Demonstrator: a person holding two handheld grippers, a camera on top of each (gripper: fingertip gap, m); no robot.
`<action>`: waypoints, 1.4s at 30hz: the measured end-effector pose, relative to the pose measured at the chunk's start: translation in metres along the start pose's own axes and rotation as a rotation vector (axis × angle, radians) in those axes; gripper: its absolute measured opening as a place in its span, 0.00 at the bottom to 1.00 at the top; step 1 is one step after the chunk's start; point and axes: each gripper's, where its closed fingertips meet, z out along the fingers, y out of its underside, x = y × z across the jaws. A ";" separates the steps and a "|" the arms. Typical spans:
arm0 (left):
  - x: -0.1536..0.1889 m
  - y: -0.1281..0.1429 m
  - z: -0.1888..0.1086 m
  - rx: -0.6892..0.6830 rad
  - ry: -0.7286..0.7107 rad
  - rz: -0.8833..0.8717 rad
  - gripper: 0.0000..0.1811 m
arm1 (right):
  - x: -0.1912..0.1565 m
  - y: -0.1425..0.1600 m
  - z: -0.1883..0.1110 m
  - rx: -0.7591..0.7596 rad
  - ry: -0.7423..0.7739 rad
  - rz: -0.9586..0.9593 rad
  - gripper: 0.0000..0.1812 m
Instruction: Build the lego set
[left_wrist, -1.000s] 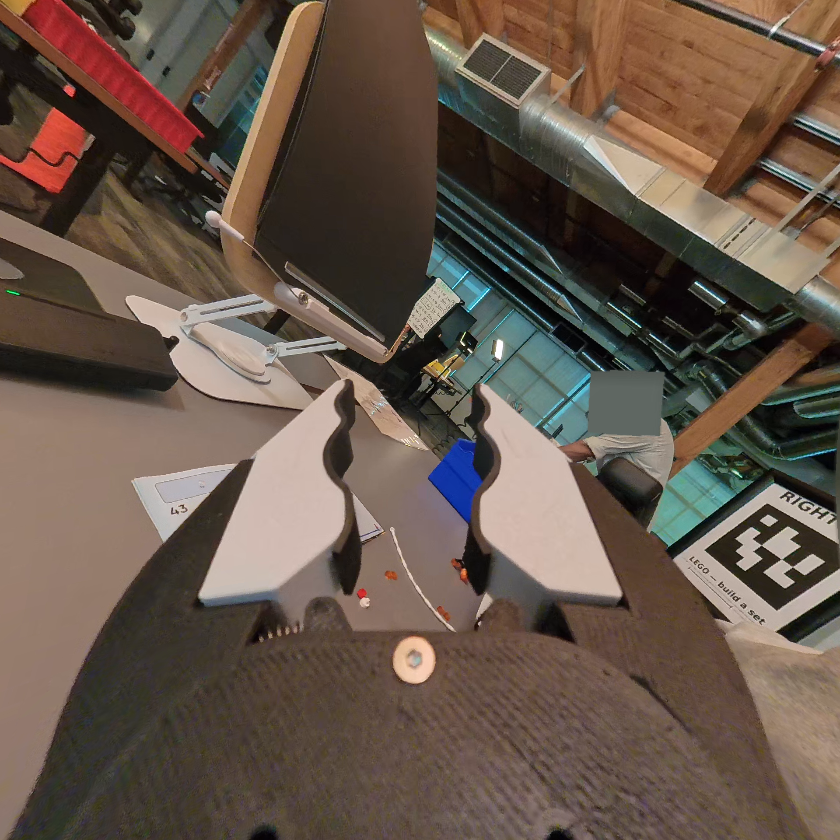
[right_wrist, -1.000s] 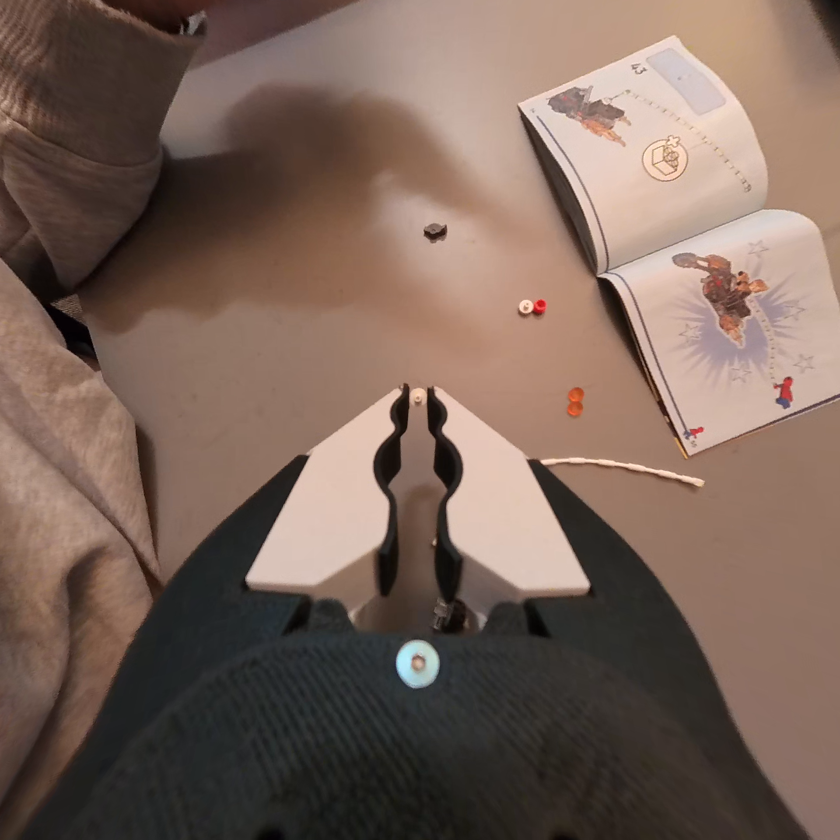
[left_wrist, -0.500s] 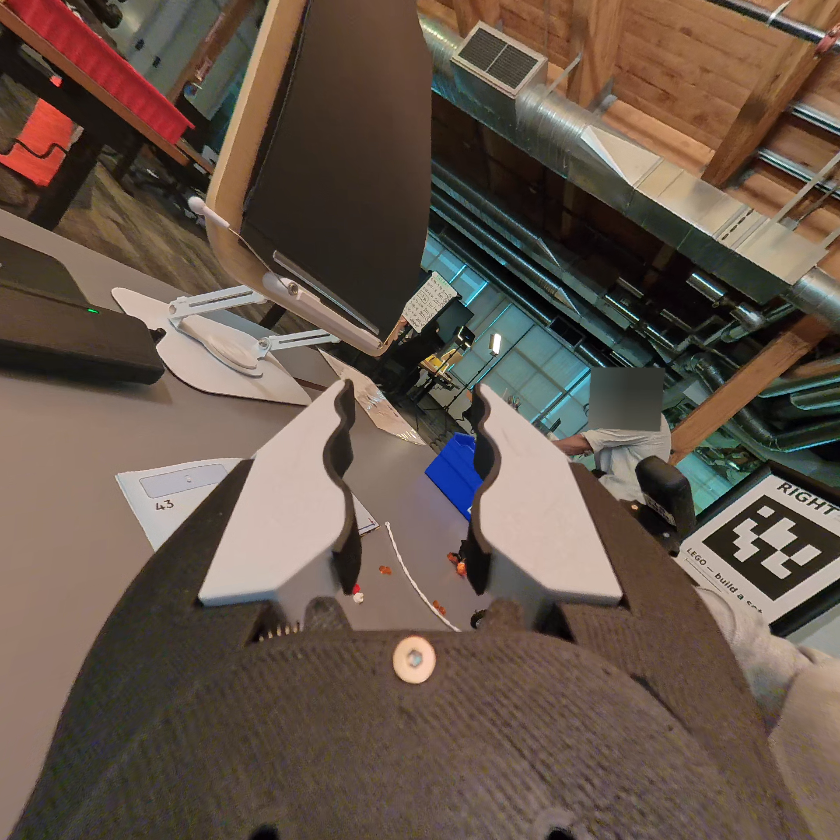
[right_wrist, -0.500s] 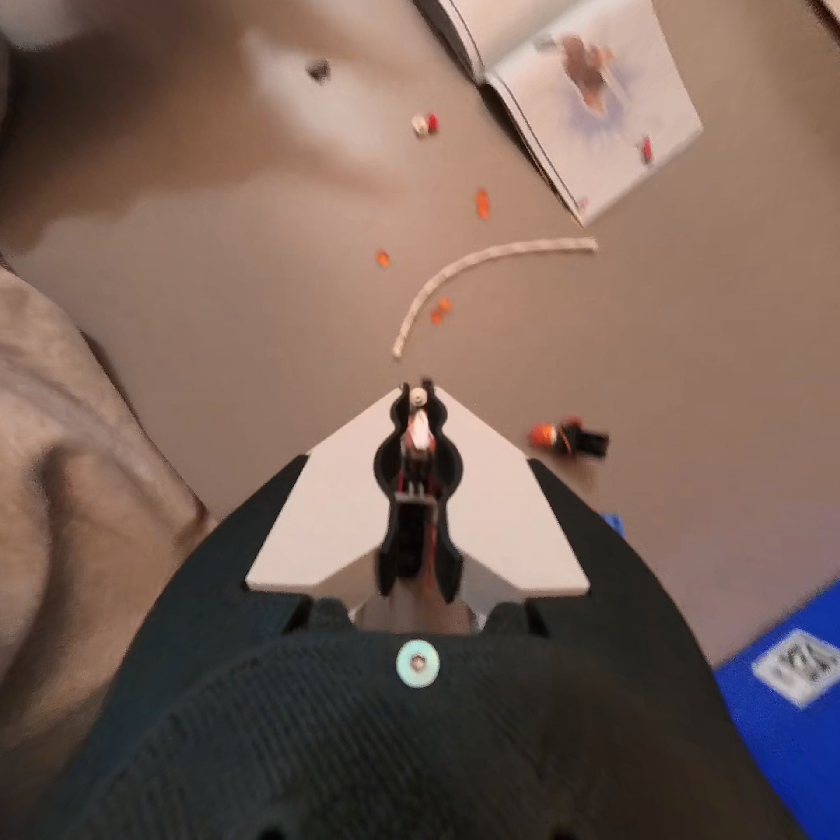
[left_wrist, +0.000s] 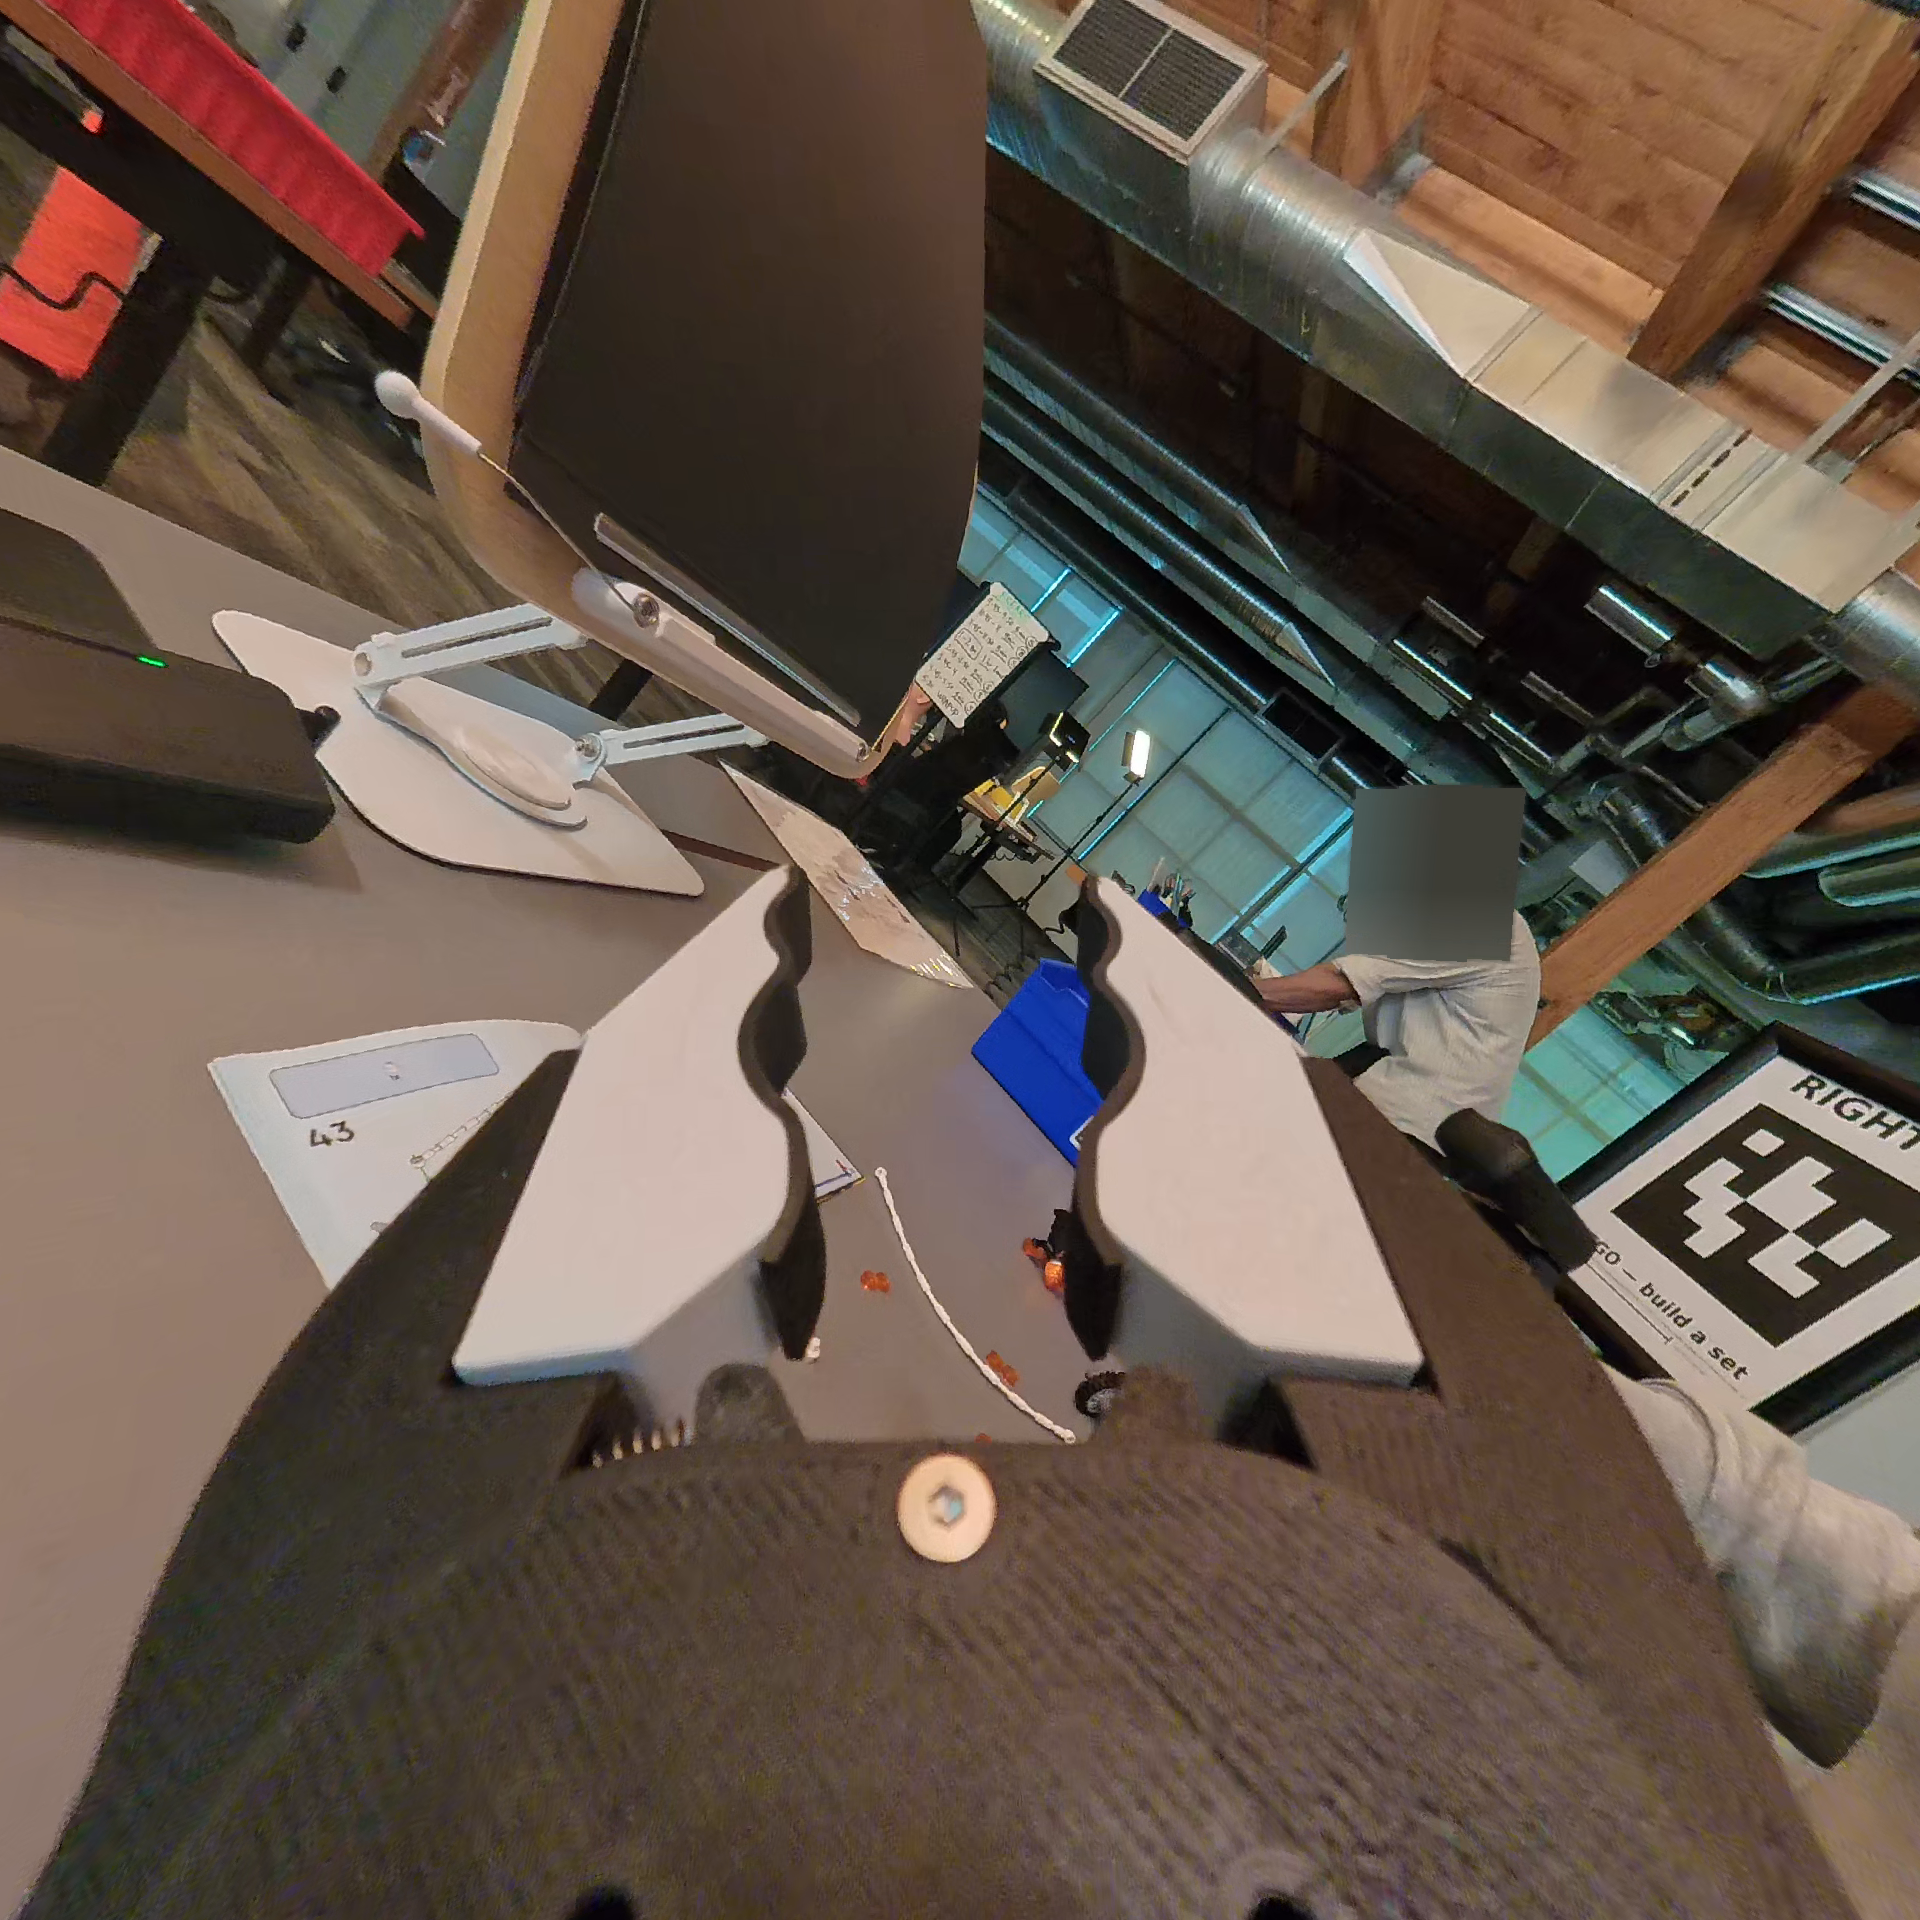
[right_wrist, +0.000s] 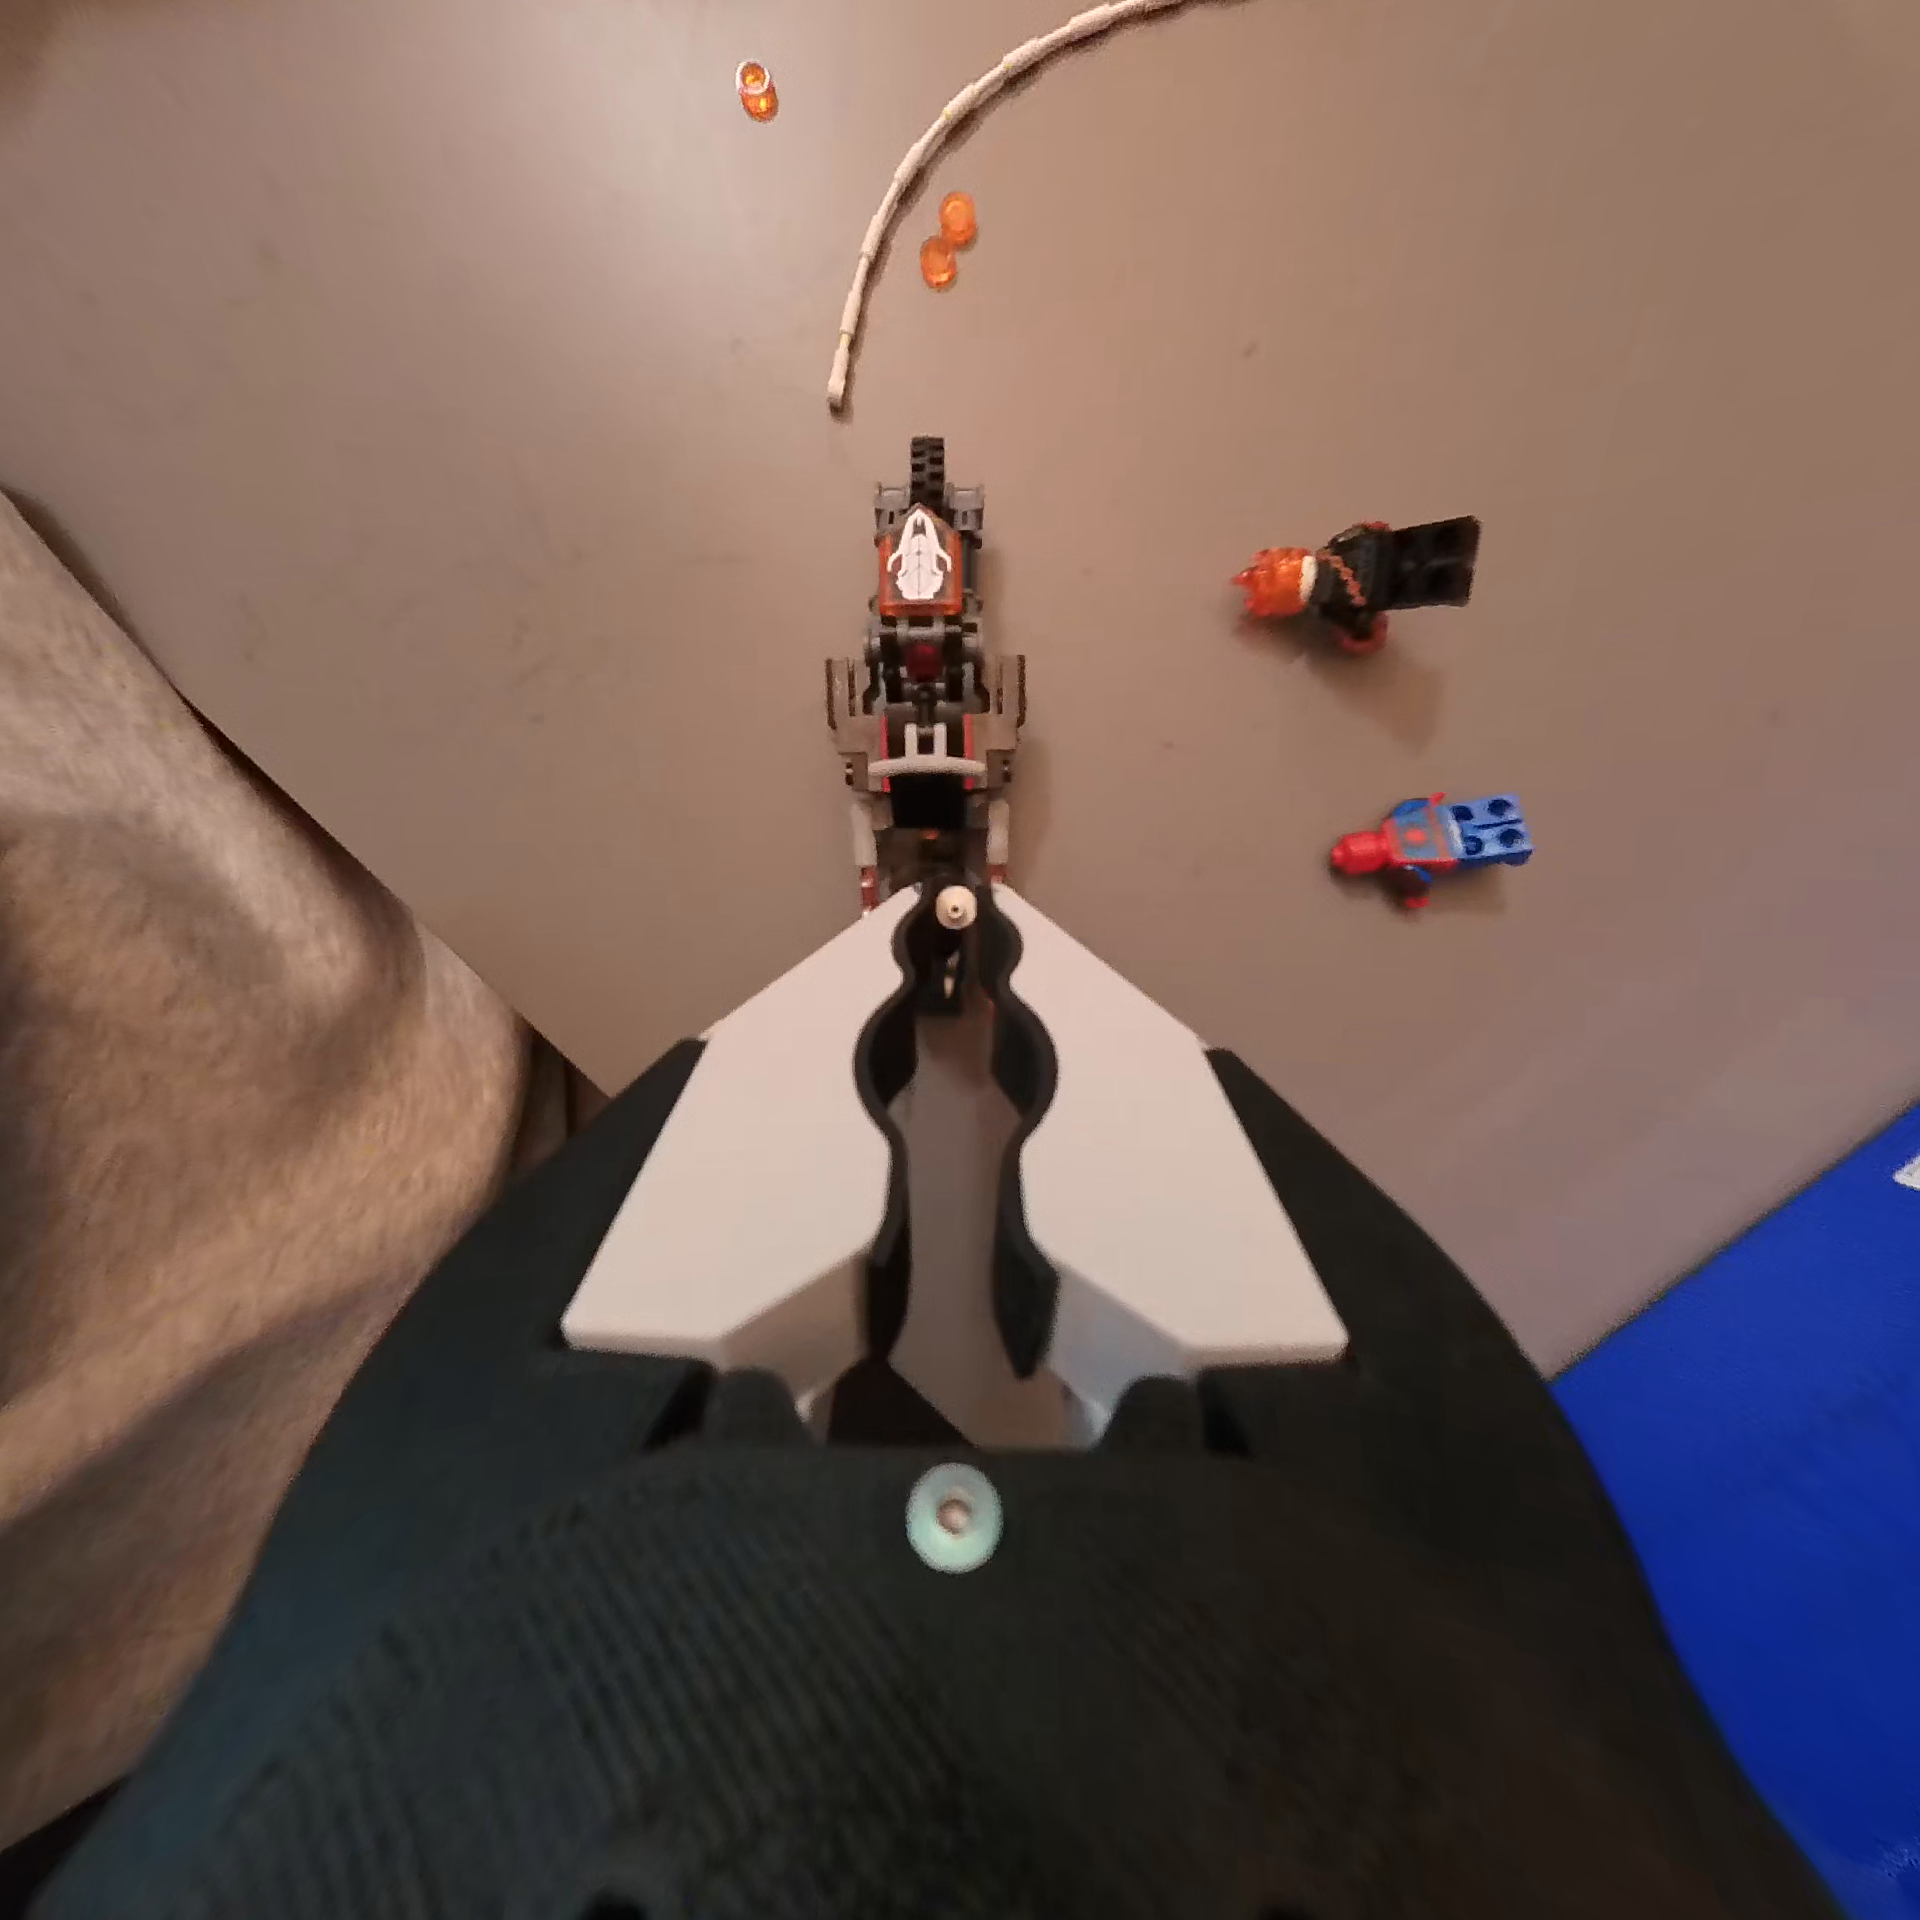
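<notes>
1. Two claws are at work over a grey-brown bench (right_wrist: 520, 436). At the left of the right wrist view a beige fabric sleeve (right_wrist: 187, 935) covers the bench's near left edge.
2. Toward the far edge lie small clear orange round studs (right_wrist: 948, 237) beside a curved white segmented string piece (right_wrist: 904, 187).
3. Mid-bench stands the task's thing, a partly built black, grey and orange brick motorbike (right_wrist: 923, 665), lengthwise, its toothed black wheel toward the far edge. It looks light and stiff but likely to shed parts if squeezed sideways; the solid grey middle seems the safest hold, not the thin side fins.
4. The right claw (right_wrist: 954, 914) is nearly closed and pinches a tiny white round stud (right_wrist: 954, 906) at its tips, right at the bike's near end; I cannot tell if stud and bike touch. The stud is slick and small, so a steady straight press is probably needed.
5. Further right lie a black minifigure with an orange flame head (right_wrist: 1351, 582) and a red-and-blue minifigure (right_wrist: 1434, 847), well apart from the bike; a blue bin (right_wrist: 1766, 1403) sits at the near right corner.
6. The left claw (left_wrist: 940, 914) is raised, wide open and empty, above a white instruction booklet (left_wrist: 353, 1122).
</notes>
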 end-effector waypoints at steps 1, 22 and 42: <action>0.000 0.001 0.001 -0.001 0.002 -0.001 0.28 | -0.001 0.000 0.002 0.000 -0.005 -0.002 0.03; 0.001 -0.001 0.000 0.004 0.009 -0.009 0.28 | -0.001 -0.001 0.012 -0.038 -0.028 -0.022 0.03; 0.001 0.000 0.000 0.001 0.010 -0.011 0.28 | -0.004 -0.002 0.014 -0.183 -0.090 -0.038 0.03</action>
